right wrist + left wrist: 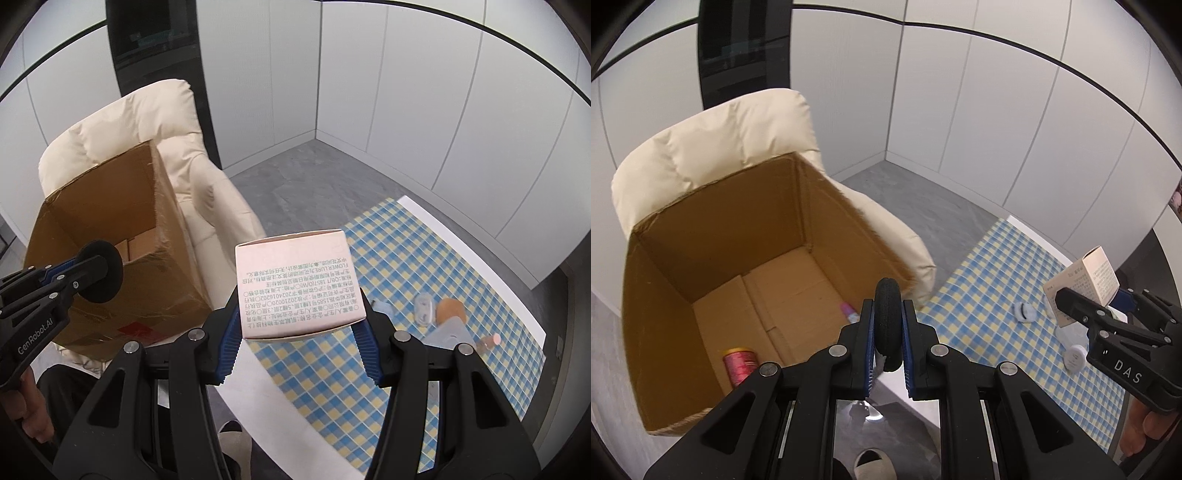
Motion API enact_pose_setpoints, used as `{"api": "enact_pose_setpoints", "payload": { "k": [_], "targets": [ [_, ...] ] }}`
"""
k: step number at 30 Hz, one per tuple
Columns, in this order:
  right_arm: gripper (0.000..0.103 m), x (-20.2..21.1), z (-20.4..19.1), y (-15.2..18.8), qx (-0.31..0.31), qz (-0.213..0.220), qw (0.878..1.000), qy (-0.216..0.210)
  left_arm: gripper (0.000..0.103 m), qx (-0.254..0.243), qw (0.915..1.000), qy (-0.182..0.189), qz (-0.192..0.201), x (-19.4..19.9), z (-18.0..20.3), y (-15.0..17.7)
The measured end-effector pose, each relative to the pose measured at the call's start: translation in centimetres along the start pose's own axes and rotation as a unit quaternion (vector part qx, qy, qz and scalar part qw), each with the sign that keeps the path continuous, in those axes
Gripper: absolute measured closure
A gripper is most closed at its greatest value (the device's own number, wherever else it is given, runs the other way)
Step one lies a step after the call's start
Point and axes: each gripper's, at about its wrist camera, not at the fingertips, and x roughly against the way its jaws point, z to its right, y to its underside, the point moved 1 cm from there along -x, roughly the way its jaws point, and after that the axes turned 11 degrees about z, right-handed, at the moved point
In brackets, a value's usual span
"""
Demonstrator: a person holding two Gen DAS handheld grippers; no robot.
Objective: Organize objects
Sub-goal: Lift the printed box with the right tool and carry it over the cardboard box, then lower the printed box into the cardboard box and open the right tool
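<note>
So both hands are loaded right now. The left gripper [888, 332] has its fingers clamped tight on a thin black disc [887, 325], held on edge, hanging just past the near rim of the open cardboard box [713, 258] that sits on the cream armchair [713, 140]. There's already a red can [740, 364] and a small pink thing [848, 311] lying on the box floor.

The right gripper [301, 314] has its fingers partway apart, clamped on the two side walls of a small white carton [295, 286] with printed text, hovering over the left edge of the checkered tabletop [424, 258]. A few small bits are left near the tabletop's right edge.

Handling-wise, I'd guess the carton is light and thin-walled, so it'll dent if squeezed hard; gripping low on opposite flat faces looks sensible. The disc looks squashy and grippy, foam or rubber maybe, unlikely to slip, and holding it across the flat faces seems right.
</note>
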Motion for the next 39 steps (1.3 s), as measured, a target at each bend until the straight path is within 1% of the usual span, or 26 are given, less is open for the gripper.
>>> {"api": "enact_pose_setpoints", "payload": {
  "k": [8, 22, 25, 31, 37, 38, 39],
  "targets": [
    [0.046, -0.7, -3.2, -0.7, 0.018, 0.001, 1.000, -0.019, 0.091, 0.020, 0.9996, -0.022, 0.005, 0.7, -3.3, -0.1],
    [0.046, -1.4, -8.0, -1.8, 0.042, 0.006, 0.998, -0.050, 0.091, 0.040, 0.9975, -0.057, 0.014, 1.6, -7.5, 0.2],
    [0.046, -1.5, -9.2, -2.0, 0.050, 0.007, 0.997, -0.060, 0.091, 0.046, 0.9965, -0.067, 0.015, 1.9, -8.8, 0.4],
    [0.046, -1.9, -11.9, -2.3, 0.062, 0.009, 0.995, -0.076, 0.090, 0.061, 0.9953, -0.075, 0.011, 2.1, -11.6, 1.0],
    [0.046, -2.1, -14.8, -2.4, 0.079, 0.008, 0.992, -0.094, 0.090, 0.068, 0.9942, -0.082, 0.013, 2.6, -13.5, 1.5],
    [0.046, -2.1, -15.3, -2.4, 0.082, 0.008, 0.992, -0.097, 0.089, 0.067, 0.9942, -0.083, 0.014, 2.7, -13.8, 1.6],
    [0.046, -2.1, -15.6, -2.4, 0.083, 0.007, 0.992, -0.099, 0.084, 0.067, 0.9942, -0.082, 0.017, 2.8, -13.9, 1.6]
  ]
}}
